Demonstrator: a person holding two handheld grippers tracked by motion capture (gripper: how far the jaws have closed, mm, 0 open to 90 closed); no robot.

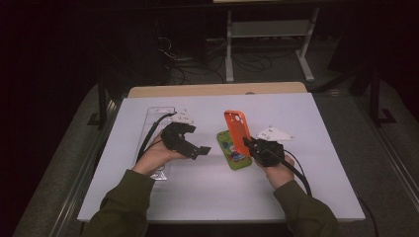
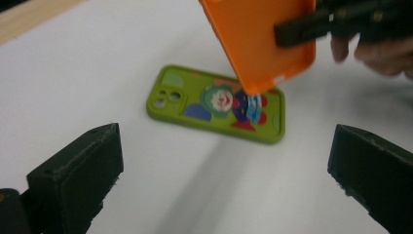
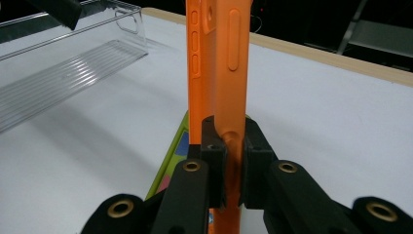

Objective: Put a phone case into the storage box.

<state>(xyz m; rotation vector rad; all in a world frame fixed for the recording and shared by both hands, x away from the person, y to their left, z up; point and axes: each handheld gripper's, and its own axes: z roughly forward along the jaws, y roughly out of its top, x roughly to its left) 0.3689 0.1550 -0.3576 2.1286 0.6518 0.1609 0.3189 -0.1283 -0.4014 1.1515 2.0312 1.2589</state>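
White table [image 1: 207, 197] in a dark room. Right gripper [image 1: 251, 144] holds an orange phone case [image 1: 237, 129] upright, jaws clamping it, above a green phone case [image 1: 231, 150]; left gripper [image 1: 200, 149] hovers, jaws wide open.

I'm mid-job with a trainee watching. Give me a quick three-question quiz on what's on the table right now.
1. True or false: the right hand-held gripper is shut on the orange phone case.
2. Which thing lies flat on the white table under the raised orange case? A) a clear tray B) the green phone case C) a cable
3. How do the jaws of the left hand-held gripper stand, and is anything between them?

Key
1. True: its pads pinch the case's lower edge.
2. B. The clear tray sits farther left, by the left hand.
3. Open and wide apart, nothing between them.
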